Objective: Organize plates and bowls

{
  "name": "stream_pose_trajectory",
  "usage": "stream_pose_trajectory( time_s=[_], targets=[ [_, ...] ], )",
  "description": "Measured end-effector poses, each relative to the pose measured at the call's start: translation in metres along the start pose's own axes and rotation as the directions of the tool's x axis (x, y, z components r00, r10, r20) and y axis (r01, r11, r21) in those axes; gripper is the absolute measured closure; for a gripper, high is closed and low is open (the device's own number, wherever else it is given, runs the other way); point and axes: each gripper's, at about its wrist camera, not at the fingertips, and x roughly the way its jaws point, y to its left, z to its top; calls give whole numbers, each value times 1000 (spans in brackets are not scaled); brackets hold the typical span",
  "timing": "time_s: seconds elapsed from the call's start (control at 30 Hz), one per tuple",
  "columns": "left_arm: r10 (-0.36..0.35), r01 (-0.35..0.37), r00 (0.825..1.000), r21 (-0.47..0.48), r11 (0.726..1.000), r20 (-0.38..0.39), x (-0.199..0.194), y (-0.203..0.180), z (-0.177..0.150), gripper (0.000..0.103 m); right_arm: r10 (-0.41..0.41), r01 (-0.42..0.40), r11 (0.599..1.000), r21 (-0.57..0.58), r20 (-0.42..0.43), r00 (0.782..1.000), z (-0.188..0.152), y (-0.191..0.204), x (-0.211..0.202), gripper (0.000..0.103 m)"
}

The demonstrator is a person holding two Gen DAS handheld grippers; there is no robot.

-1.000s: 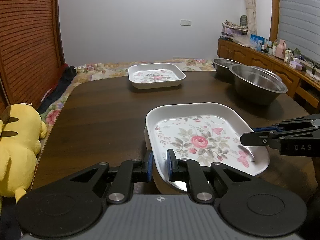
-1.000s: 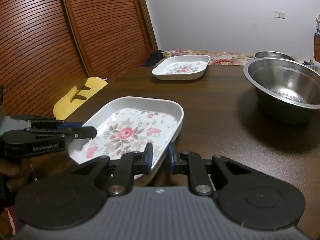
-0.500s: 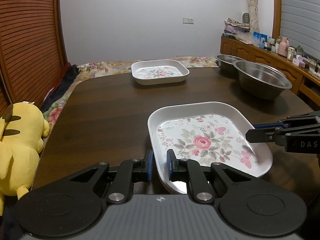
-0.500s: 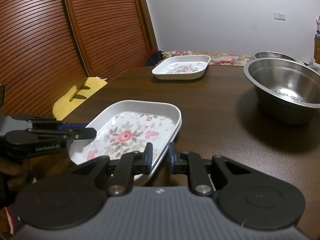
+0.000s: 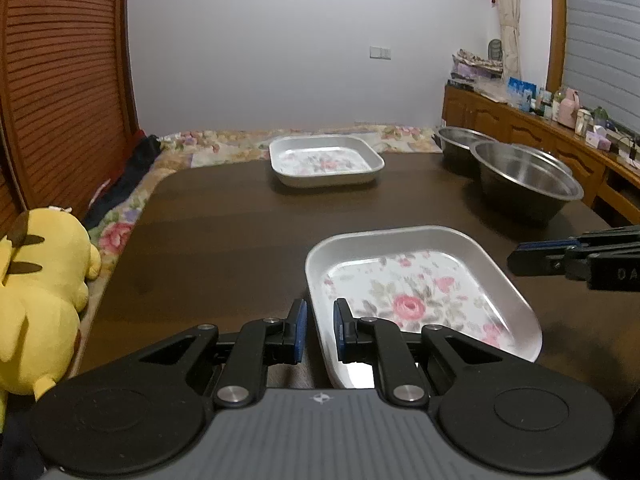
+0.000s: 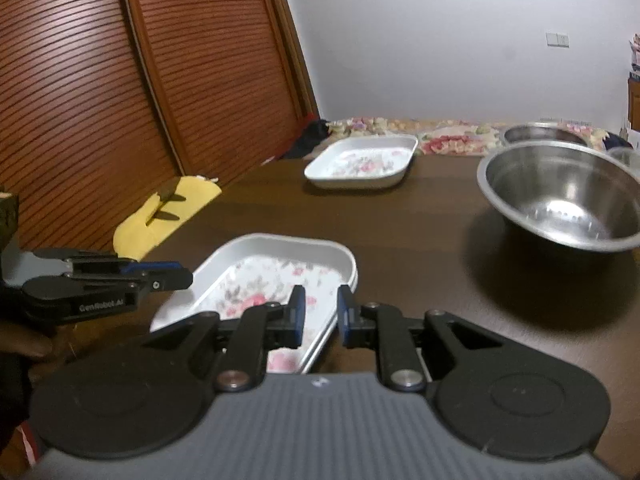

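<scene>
My left gripper (image 5: 318, 330) straddles the near rim of the white square floral-print plate (image 5: 416, 296), low and centre-right in frame, on the dark wooden table (image 5: 240, 240); its fingers stand slightly apart. My right gripper (image 6: 320, 314) straddles the opposite rim likewise, not pinched. A second floral plate (image 5: 326, 160) sits upper centre, two steel bowls (image 5: 524, 180) at upper right.
</scene>
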Motion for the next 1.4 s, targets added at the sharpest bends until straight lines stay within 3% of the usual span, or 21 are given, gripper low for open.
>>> stream_pose_trajectory(
  time_s=[0.47,0.73,1.23,1.4],
  targets=[
    [30,-32,997,35,999,70,-3,14,43,87,12,-6,995,-98,58,998,49,4,-3,84],
    [36,-41,995,58,997,98,10,27,78,87,27,-20,990,-143,48,998,86,-1,9,84],
    [0,-2,999,45,999,48,73,42,109,87,-18,5,993,-120,-109,994,118,-32,80,84],
    [-22,21,999,37,999,29,100,46,115,86,-38,25,995,-92,-142,989,123,-44,102,79]
  ],
)
